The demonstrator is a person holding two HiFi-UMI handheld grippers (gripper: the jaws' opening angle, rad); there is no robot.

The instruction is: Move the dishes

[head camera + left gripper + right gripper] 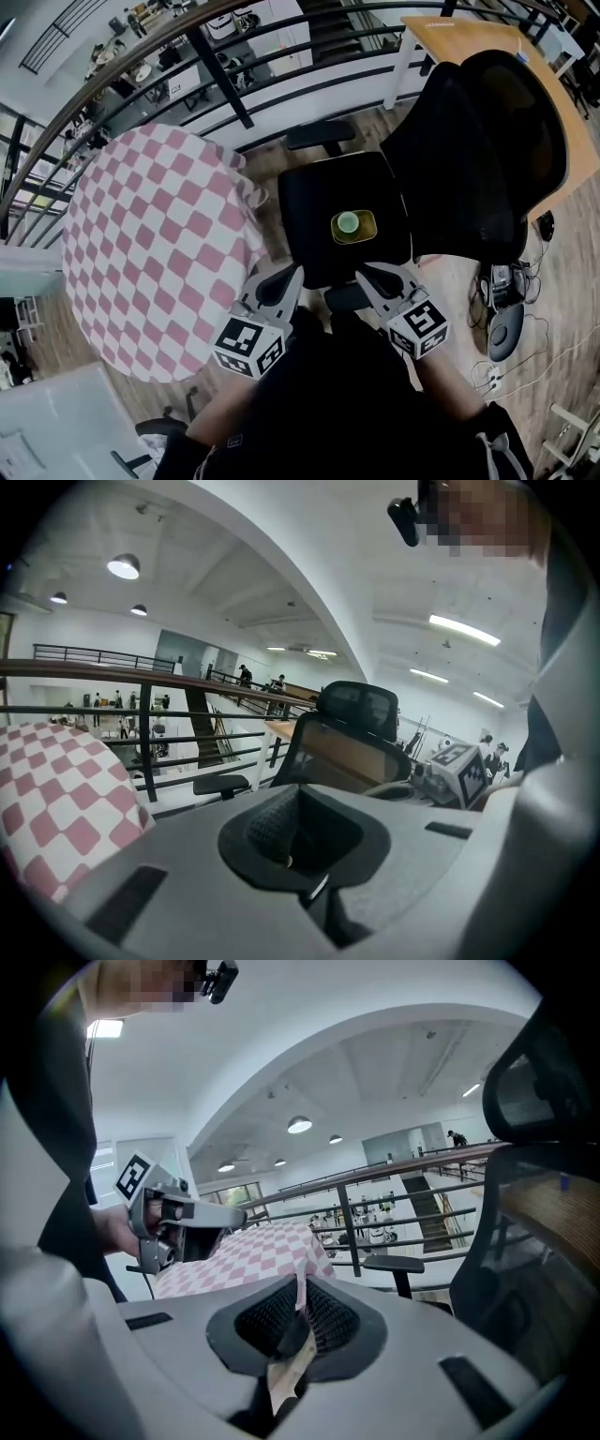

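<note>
left tongs (293,274), right tongs (368,273) both pressed together, empty; yellowish dish (353,227) on black chair seat (314,202), near tongs

The left claw (296,273) and right claw (363,274) are held side by side, close in front of the person's body, pointing forward with their tips angled toward each other. Each has its jaws closed together and holds nothing. A hand (111,1227) grips the left one's handle.
</note>
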